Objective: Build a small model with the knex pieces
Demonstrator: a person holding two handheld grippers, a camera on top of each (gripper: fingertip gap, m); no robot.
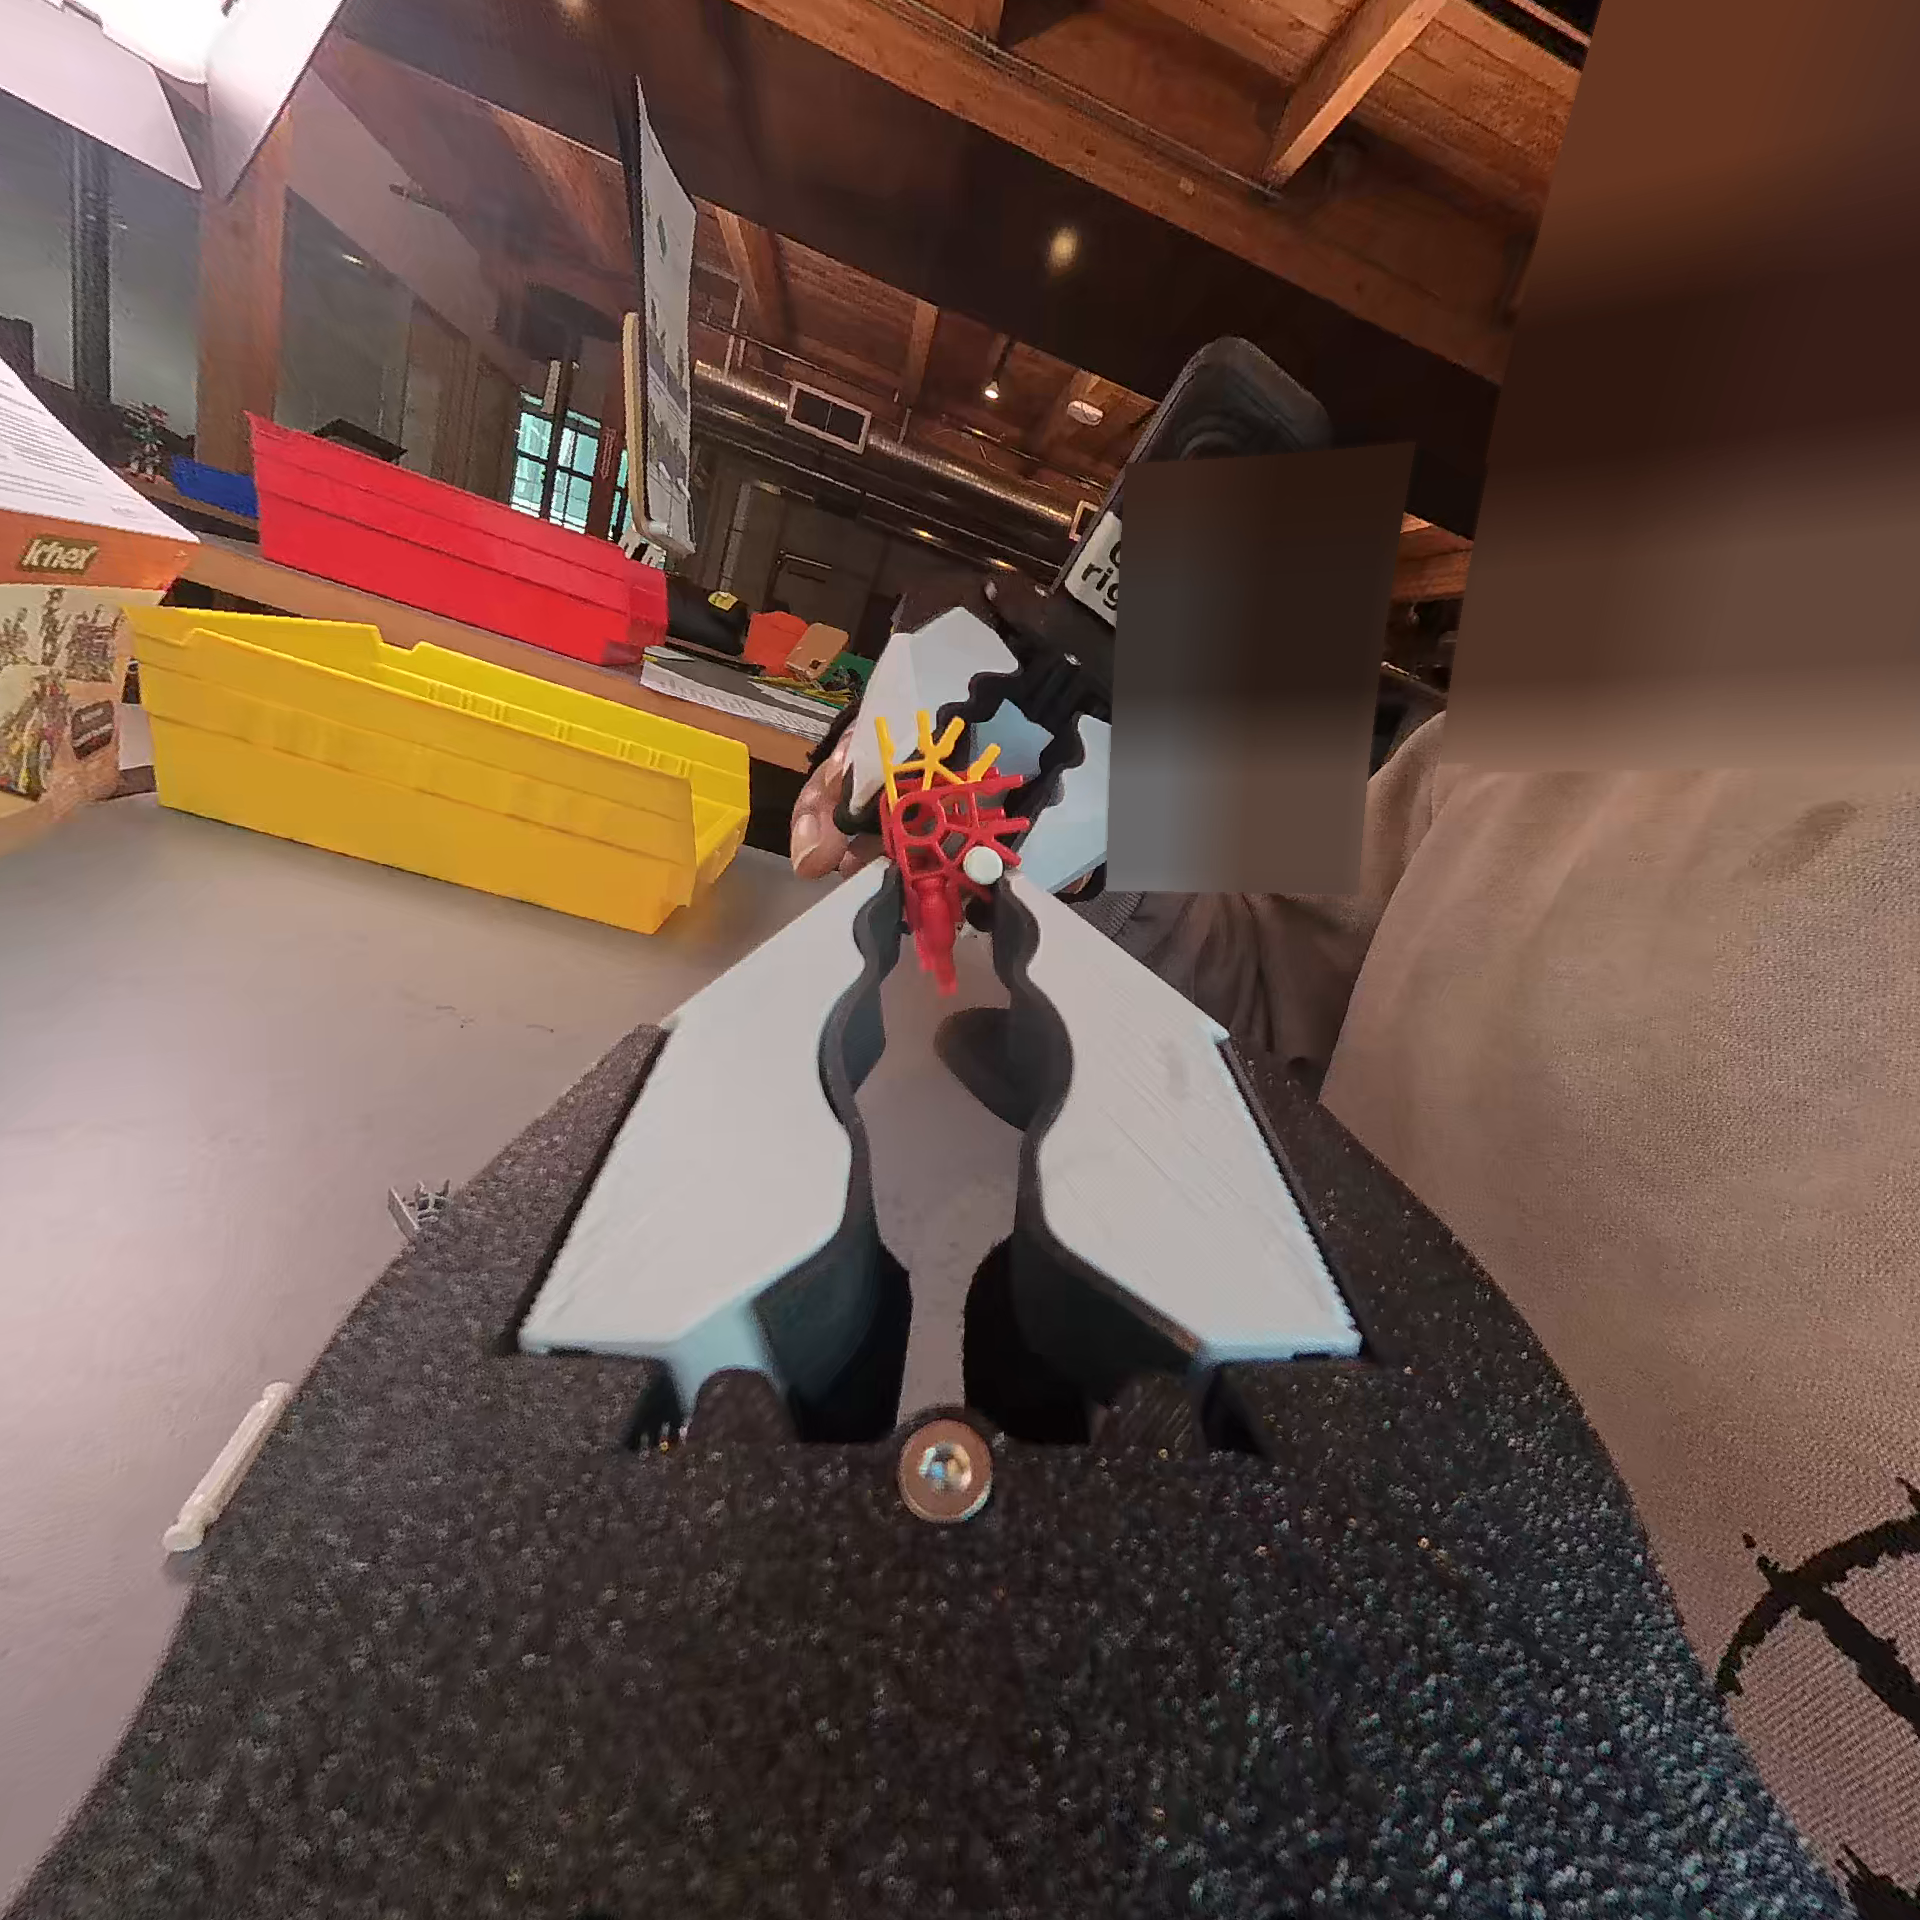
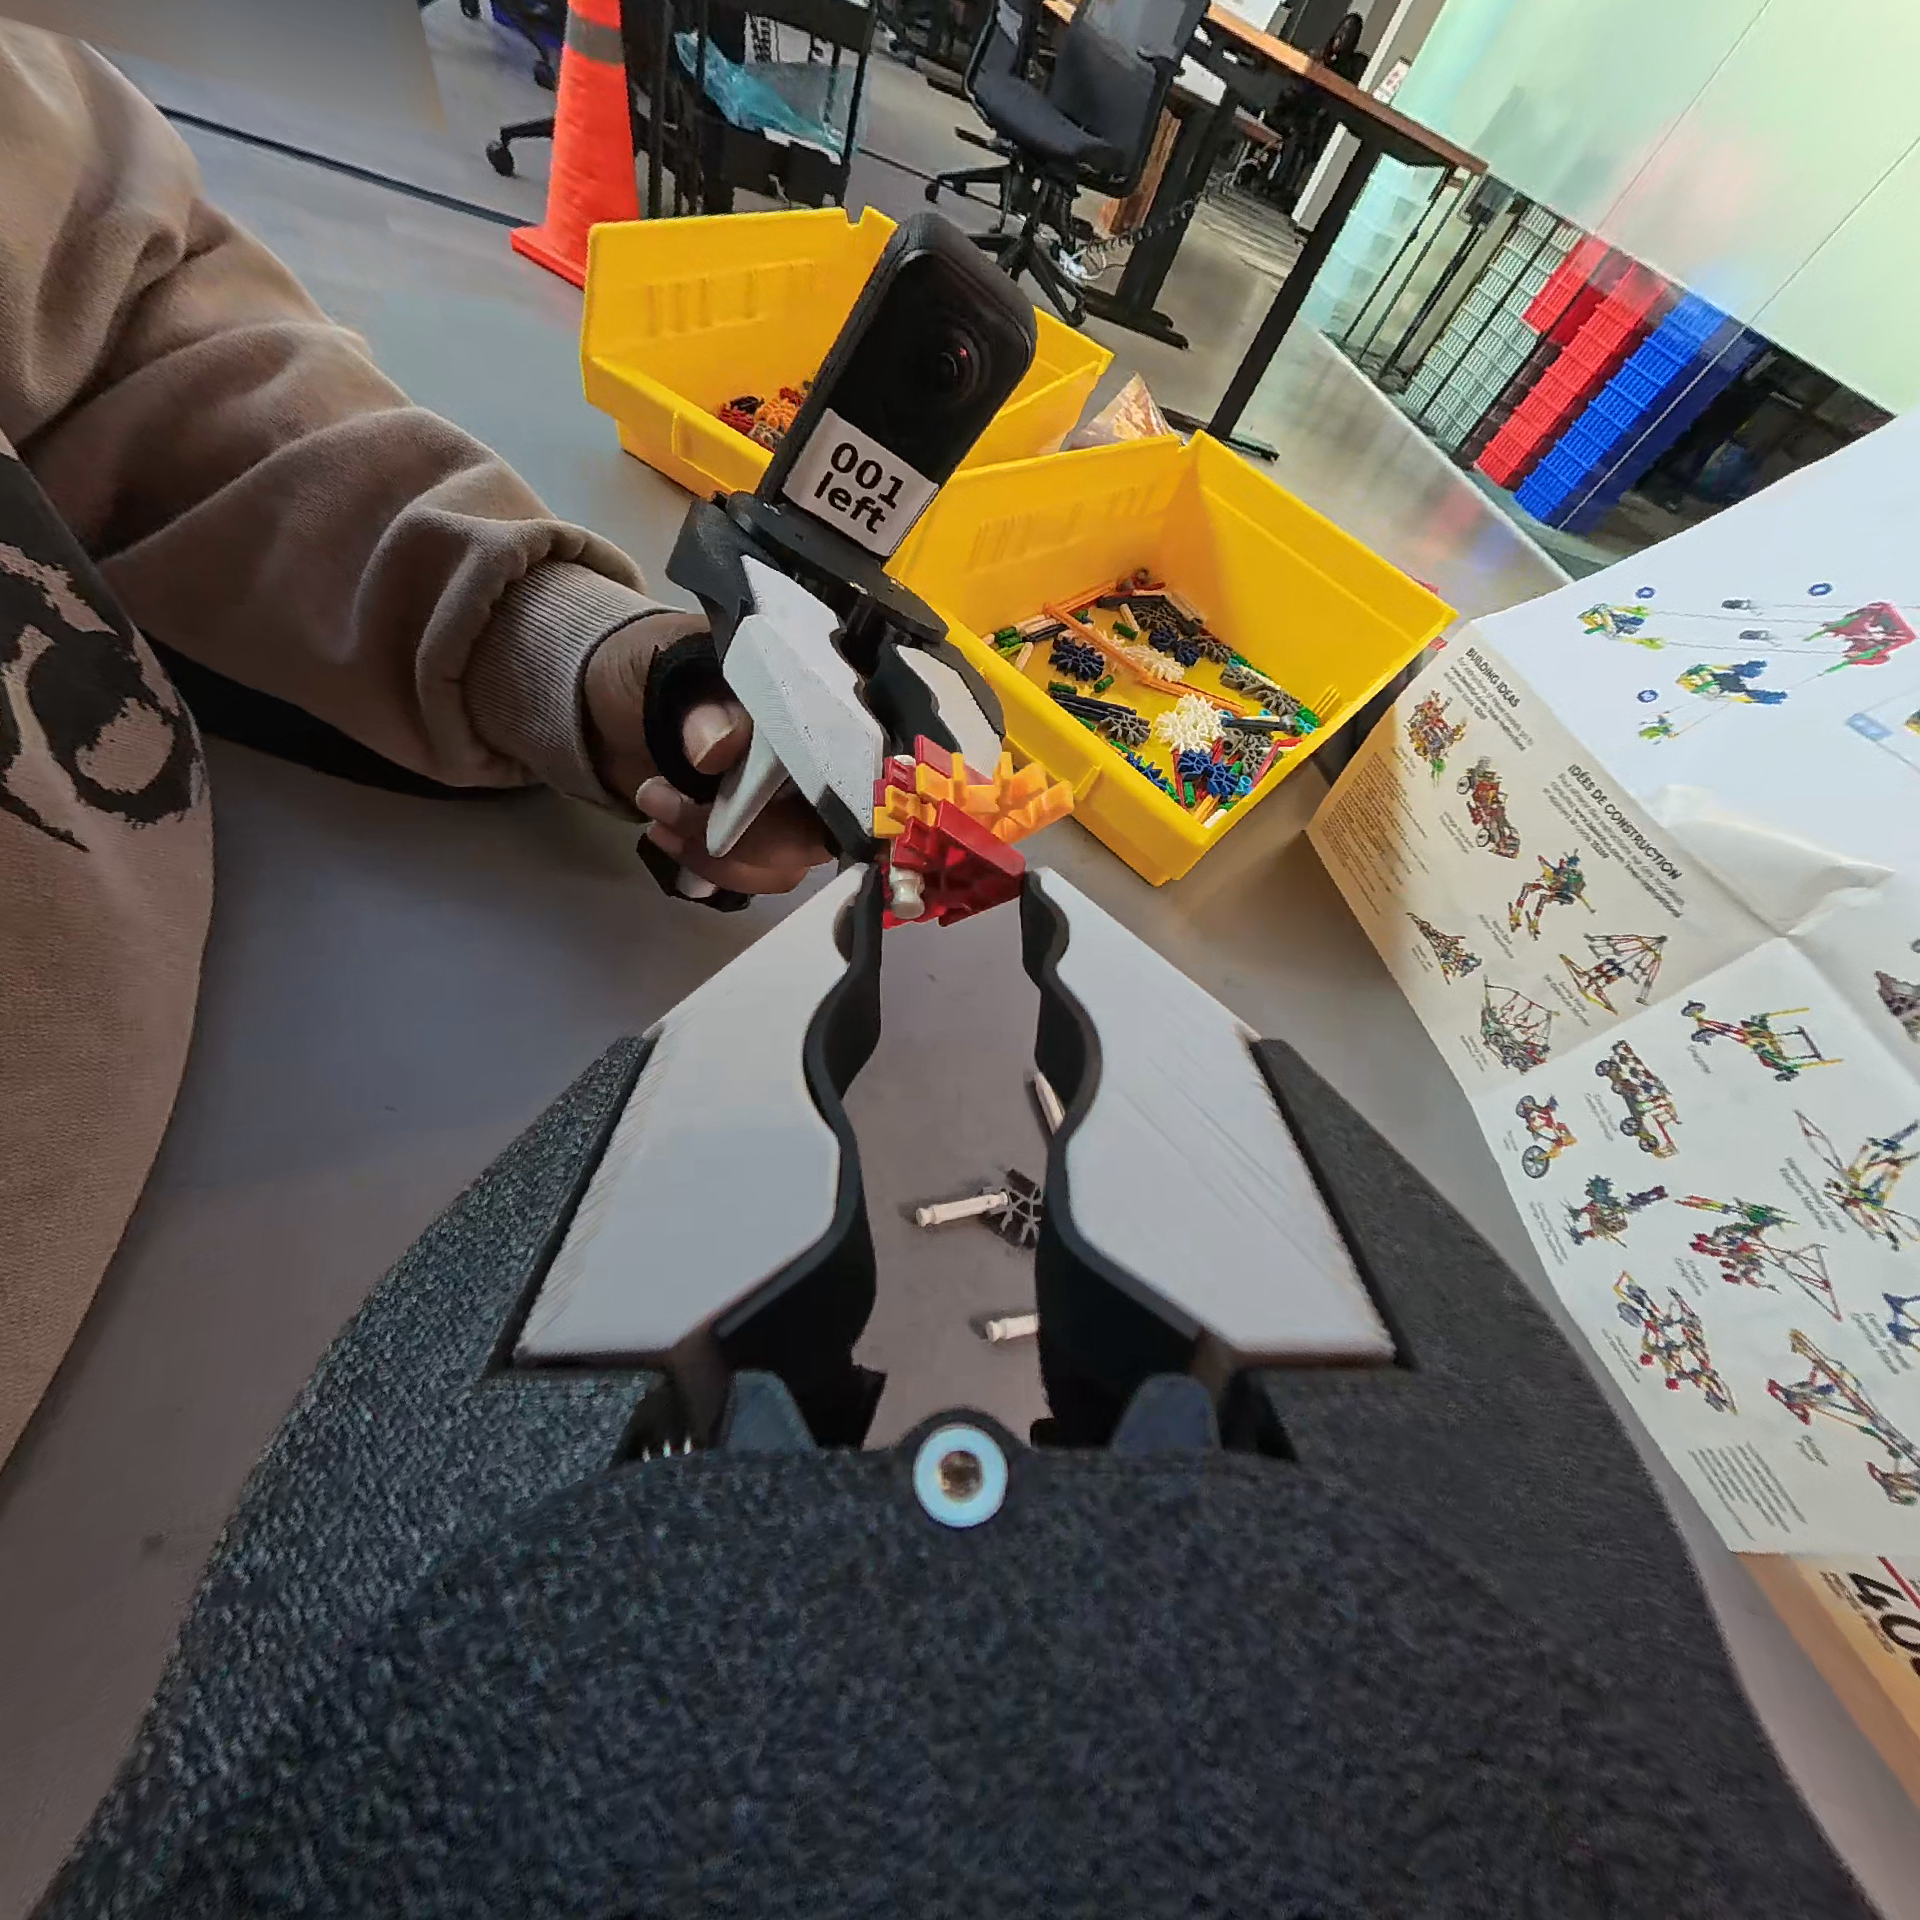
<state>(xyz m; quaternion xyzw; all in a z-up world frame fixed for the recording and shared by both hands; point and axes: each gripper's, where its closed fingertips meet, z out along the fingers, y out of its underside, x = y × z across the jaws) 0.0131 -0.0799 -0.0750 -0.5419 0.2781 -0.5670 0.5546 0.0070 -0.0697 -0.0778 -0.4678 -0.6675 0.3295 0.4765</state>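
Note:
A small cluster of red and yellow snap-together connectors (image 1: 940, 821) with a white rod end (image 1: 980, 864) hangs above the grey table (image 1: 312, 1039). My left gripper (image 1: 943, 891) is shut on its red lower part. My right gripper (image 1: 940, 743) comes from the opposite side and grips the yellow upper part. In the right wrist view the same cluster (image 2: 951, 842) sits between my right gripper's (image 2: 945, 891) tips, with the left gripper (image 2: 873, 805) clamped on it from the far side, held by a hand in a tan sleeve (image 2: 312, 499).
Two yellow bins (image 2: 1143, 520) (image 2: 707, 312) with mixed building pieces stand behind; one yellow bin (image 1: 416, 769) and a red bin (image 1: 447, 551) show in the left view. An instruction sheet (image 2: 1662, 1039) lies right. Loose white rods (image 2: 961, 1208) (image 1: 223, 1465) and a dark connector (image 2: 1016, 1205) lie on the table. Only a small space, under 4 cm, lies between the two pairs of fingers.

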